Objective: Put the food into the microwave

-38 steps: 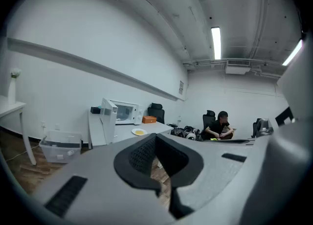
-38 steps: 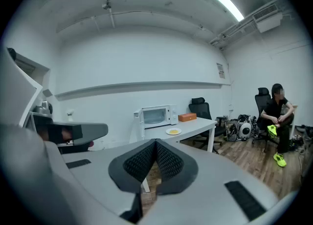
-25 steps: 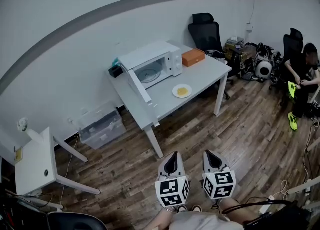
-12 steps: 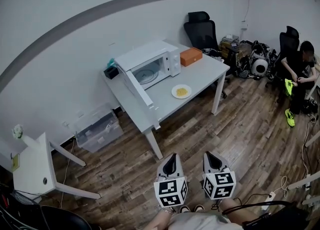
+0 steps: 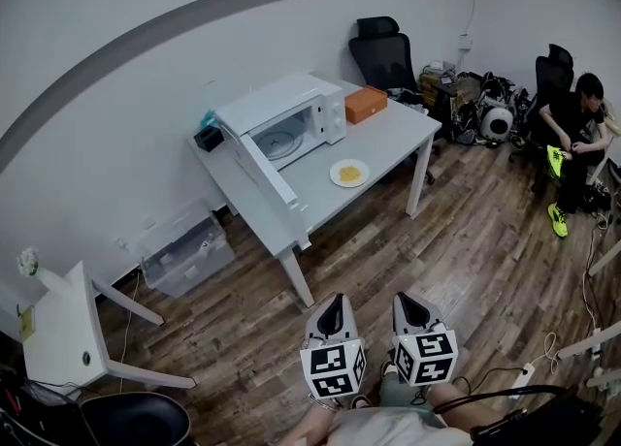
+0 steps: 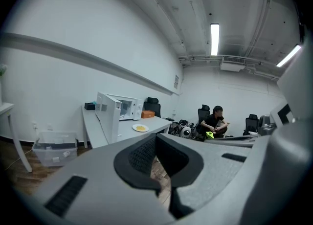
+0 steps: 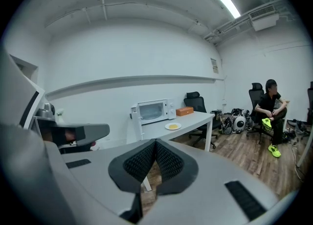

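A white plate with yellow food [image 5: 349,173] lies on a grey table [image 5: 388,148], in front of a white microwave [image 5: 283,116] whose door [image 5: 264,171] hangs open toward me. The plate [image 6: 140,128] and the microwave [image 6: 123,107] show small in the left gripper view, and the plate [image 7: 173,126] and microwave [image 7: 153,111] also in the right gripper view. My left gripper [image 5: 333,316] and right gripper [image 5: 411,309] are held side by side low in the head view, far from the table over the wooden floor. Both are shut with nothing in them.
An orange box [image 5: 366,104] sits on the table beside the microwave. A clear storage bin [image 5: 187,252] stands under the table's left end, a white side table [image 5: 60,333] at far left. Office chairs [image 5: 384,51], gear on the floor and a seated person [image 5: 572,134] are at the right.
The head view has shifted slightly: the table and microwave sit a little further left and higher in frame. Both grippers stay shut in the same place.
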Demonstrator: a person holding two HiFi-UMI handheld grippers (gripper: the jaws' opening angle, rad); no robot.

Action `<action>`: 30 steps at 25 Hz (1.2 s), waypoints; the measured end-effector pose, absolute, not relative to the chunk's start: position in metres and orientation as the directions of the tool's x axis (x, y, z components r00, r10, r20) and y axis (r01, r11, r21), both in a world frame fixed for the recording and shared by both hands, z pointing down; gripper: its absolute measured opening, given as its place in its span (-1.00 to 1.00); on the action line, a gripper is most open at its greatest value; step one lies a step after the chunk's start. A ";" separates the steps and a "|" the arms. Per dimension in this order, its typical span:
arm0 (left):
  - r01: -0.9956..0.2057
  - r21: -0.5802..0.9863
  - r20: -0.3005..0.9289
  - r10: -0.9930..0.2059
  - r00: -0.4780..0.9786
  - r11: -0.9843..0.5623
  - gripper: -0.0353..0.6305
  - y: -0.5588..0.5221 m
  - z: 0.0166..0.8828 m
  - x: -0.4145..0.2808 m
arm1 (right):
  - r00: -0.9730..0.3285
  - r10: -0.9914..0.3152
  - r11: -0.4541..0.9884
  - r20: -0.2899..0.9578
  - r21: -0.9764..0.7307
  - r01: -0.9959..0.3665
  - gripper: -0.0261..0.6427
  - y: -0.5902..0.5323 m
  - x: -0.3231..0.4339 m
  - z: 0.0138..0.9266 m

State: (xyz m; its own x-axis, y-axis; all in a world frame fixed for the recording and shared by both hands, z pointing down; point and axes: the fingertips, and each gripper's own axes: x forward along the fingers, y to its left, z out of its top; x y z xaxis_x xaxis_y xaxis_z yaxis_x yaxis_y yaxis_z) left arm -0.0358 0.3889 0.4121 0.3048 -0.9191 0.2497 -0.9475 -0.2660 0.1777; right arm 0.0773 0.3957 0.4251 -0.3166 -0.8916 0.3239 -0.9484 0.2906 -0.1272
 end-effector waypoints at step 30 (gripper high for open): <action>-0.969 0.162 0.274 -0.935 0.226 -0.187 -0.89 0.262 0.420 0.000 | -0.394 -0.865 0.373 0.311 -0.126 -0.919 -0.88 0.249 0.111 0.419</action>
State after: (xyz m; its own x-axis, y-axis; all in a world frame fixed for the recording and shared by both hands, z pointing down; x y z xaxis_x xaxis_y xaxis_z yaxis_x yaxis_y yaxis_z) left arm -0.0001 0.2624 0.4198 0.2258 -0.9349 0.2739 -0.9690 -0.1865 0.1622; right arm 0.1111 0.2488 0.4195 -0.3942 -0.8650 0.3105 -0.9190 0.3735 -0.1263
